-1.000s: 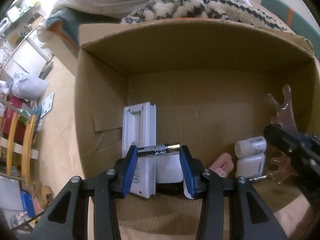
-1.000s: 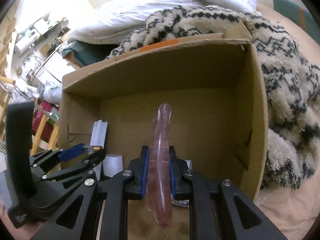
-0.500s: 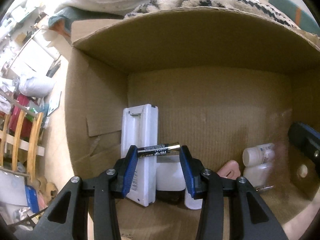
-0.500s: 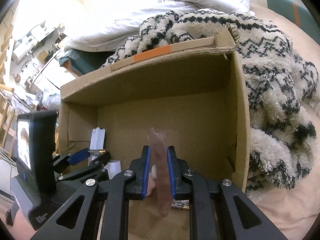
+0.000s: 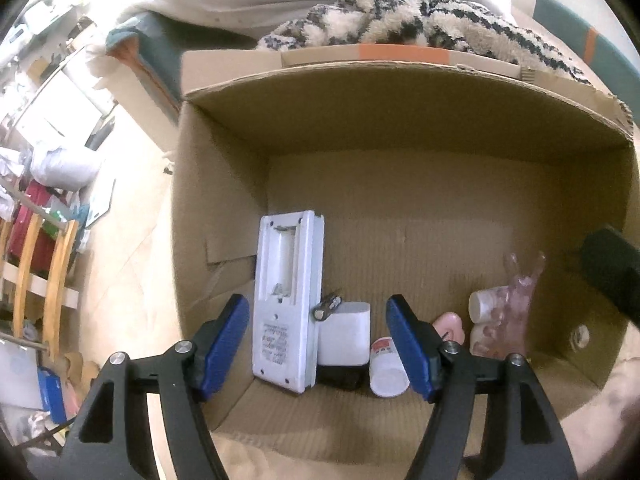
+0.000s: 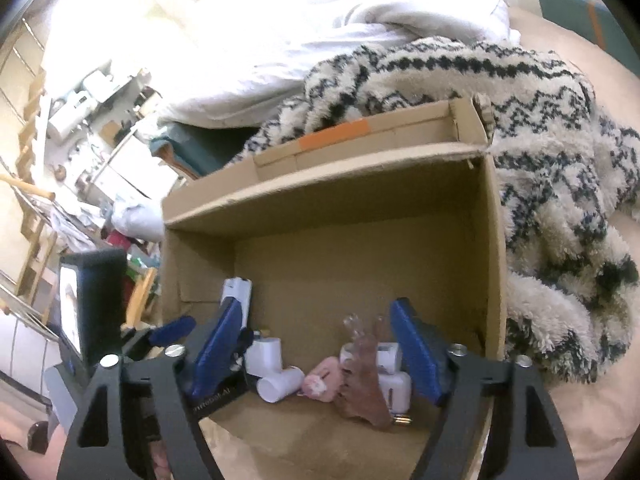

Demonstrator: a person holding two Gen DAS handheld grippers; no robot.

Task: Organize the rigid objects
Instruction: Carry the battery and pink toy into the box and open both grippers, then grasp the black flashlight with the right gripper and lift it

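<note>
Both my grippers hang over the cardboard box [image 5: 224, 208] and both sets of jaws are opening right now with nothing pinched. My left gripper [image 5: 316, 344] spreads its blue pads either side of the white remote [image 5: 286, 304], and the battery [image 5: 327, 307] lies loose below them, resting against the remote's edge and on the white block [image 5: 346, 336]. My right gripper [image 6: 318, 354] spreads wide too, and the translucent pink hair claw [image 6: 362, 376] sits free between the pads, leaning on the white bottles [image 6: 394, 376] at the box's near right.

Progress looks good: remote, battery, white block, a small white tube [image 5: 387, 368], the pink piece [image 6: 323, 382], bottles and claw are all down in the box, bunched along the near wall. What's left I can't judge, since nothing loose outside the box shows; only the fuzzy patterned blanket [image 6: 560, 184] lies beside it.

Against a second ago: then my left pads clamped the battery end to end and my right pads squeezed the claw upright. Now both are dropped, and the box looks farther below my right gripper
</note>
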